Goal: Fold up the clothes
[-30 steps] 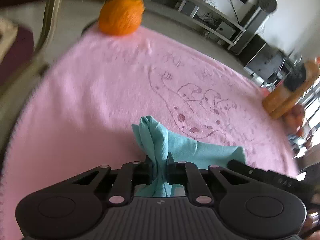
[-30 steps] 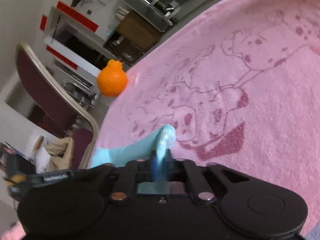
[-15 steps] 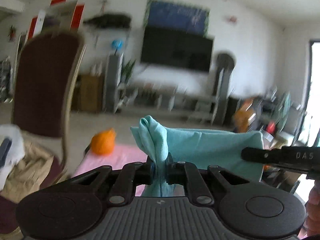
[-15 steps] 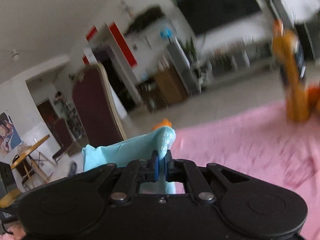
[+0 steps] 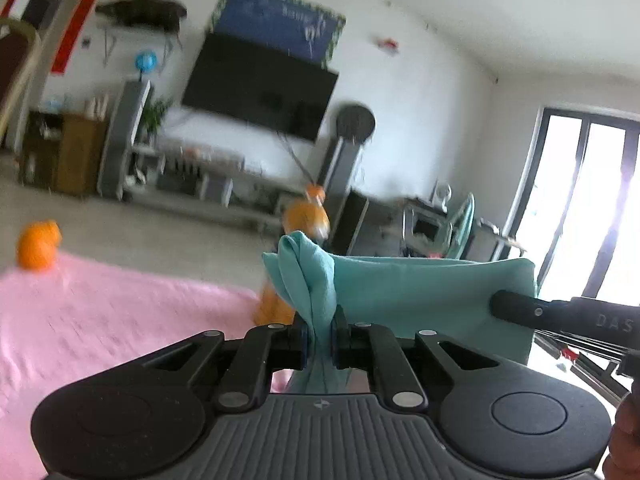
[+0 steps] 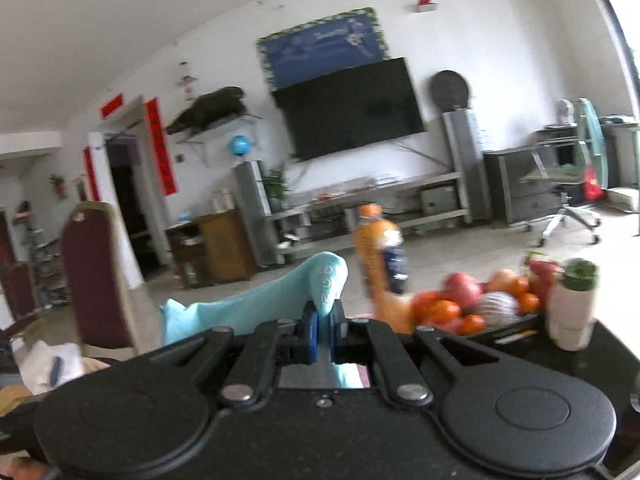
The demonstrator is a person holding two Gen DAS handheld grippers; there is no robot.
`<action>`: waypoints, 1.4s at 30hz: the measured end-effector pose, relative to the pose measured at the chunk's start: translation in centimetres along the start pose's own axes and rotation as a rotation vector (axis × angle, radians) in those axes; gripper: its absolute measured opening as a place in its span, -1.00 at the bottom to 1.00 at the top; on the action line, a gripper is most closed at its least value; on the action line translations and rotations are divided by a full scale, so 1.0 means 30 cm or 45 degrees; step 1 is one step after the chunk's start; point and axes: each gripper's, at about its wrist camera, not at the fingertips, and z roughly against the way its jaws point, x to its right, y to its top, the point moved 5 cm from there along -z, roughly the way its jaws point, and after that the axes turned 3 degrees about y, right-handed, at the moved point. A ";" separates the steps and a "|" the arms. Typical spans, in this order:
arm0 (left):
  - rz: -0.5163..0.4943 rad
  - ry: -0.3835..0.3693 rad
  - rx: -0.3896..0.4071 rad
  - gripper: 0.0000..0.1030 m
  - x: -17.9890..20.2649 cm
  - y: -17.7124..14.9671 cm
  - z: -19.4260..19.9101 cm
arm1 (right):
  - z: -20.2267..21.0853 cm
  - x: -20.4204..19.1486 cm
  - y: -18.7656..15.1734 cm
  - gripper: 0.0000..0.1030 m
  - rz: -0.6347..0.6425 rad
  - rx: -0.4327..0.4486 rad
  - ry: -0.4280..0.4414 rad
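A teal garment (image 5: 420, 292) is held up in the air, stretched between both grippers. My left gripper (image 5: 319, 334) is shut on a bunched corner of it, with folds sticking up above the jaws. In the right wrist view my right gripper (image 6: 325, 334) is shut on another edge of the teal garment (image 6: 248, 312), which runs off to the left. The right tool's black body (image 5: 560, 320) shows at the right of the left wrist view, in front of the cloth. A pink towel (image 5: 100, 312) covers the table below at left.
An orange fruit (image 5: 38, 246) sits at the pink towel's far edge. An orange drink bottle (image 6: 378, 256), a bowl of fruit (image 6: 472, 304) and a small white pot (image 6: 572, 304) stand on the dark table at right. A maroon chair (image 6: 92, 276) stands at left.
Both grippers have lifted the teal garment off the pink towel and tilted up toward the room. The cloth now hangs spread between them.
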 end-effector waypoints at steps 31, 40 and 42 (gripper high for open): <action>-0.164 0.104 -0.564 -0.41 -0.139 -0.240 -0.427 | -0.188 0.559 -0.245 0.05 -0.818 -0.255 -0.149; -0.226 0.072 -0.685 -0.78 -0.029 -0.415 -0.440 | -0.281 0.549 -0.503 -0.71 -0.982 -0.542 -0.191; -0.231 0.081 -0.699 -0.85 -0.013 -0.461 -0.456 | -0.327 0.573 -0.566 -0.71 -0.980 -0.633 -0.219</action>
